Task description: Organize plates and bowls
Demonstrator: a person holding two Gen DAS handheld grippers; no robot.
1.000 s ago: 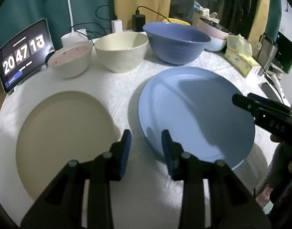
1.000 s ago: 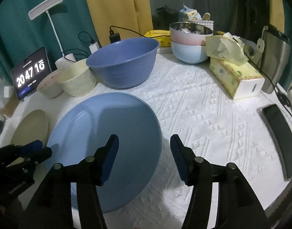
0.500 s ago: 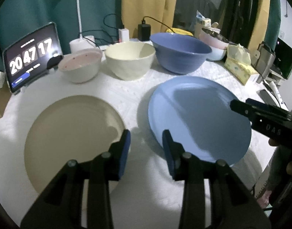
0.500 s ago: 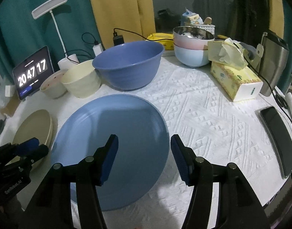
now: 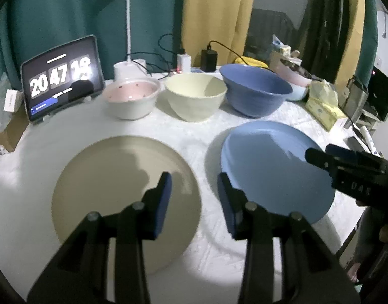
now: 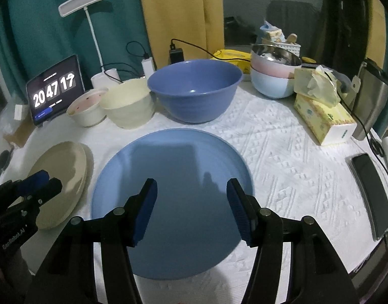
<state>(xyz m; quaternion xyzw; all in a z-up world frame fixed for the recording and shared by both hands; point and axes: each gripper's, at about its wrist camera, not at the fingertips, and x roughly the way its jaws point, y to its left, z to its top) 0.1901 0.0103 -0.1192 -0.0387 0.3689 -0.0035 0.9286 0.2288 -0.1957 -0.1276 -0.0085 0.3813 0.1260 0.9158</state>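
A beige plate (image 5: 112,185) is laid on the white-clothed surface (image 6: 282,152), left of a blue plate (image 6: 173,190). Behind them, three bowls are lined up: pink (image 5: 131,98), cream (image 5: 195,96), blue (image 6: 194,91). The left gripper (image 5: 194,197) and right gripper (image 6: 191,207) are held wide, empty.

Blue plate (image 6: 183,167), beige plate (image 5: 112,177)
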